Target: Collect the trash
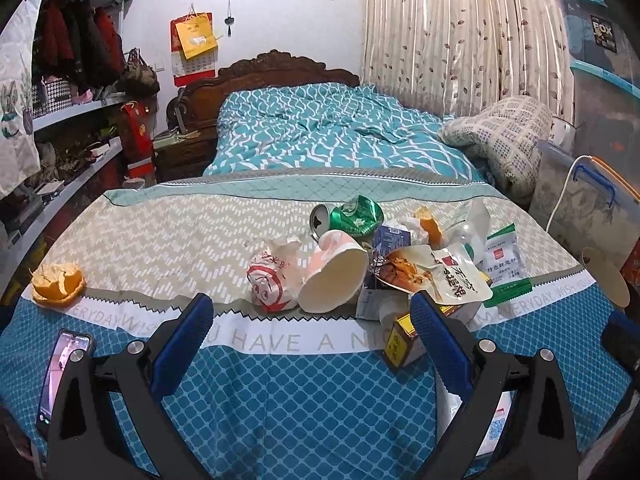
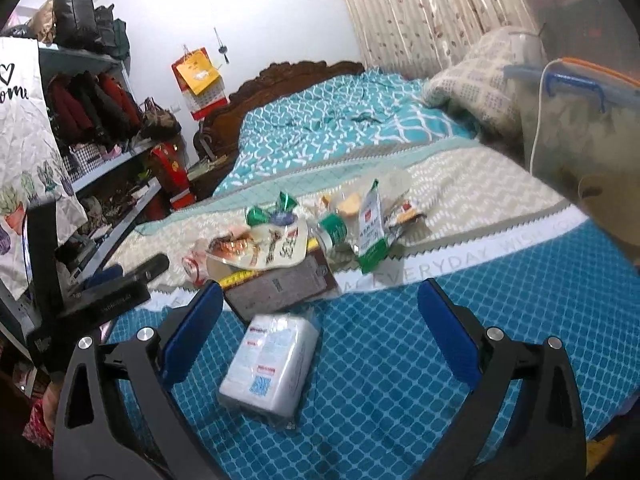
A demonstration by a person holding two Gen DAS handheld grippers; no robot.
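— Where did the trash lie?
— Heaped on the bed (image 1: 160, 236), right of middle: a paper cup (image 1: 334, 276) on its side, a crushed can (image 1: 352, 216) behind it, a snack pouch (image 1: 436, 272) to its right.
— And on the left?
— An orange peel (image 1: 58, 282) well apart at the left edge, a phone (image 1: 64, 376) nearer.
— Closest?
— A tissue pack (image 2: 272, 368) in front of the heap.

Left gripper (image 1: 310, 316) and right gripper (image 2: 320, 304) both hover level, jaws spread wide, apparently gripping nothing.
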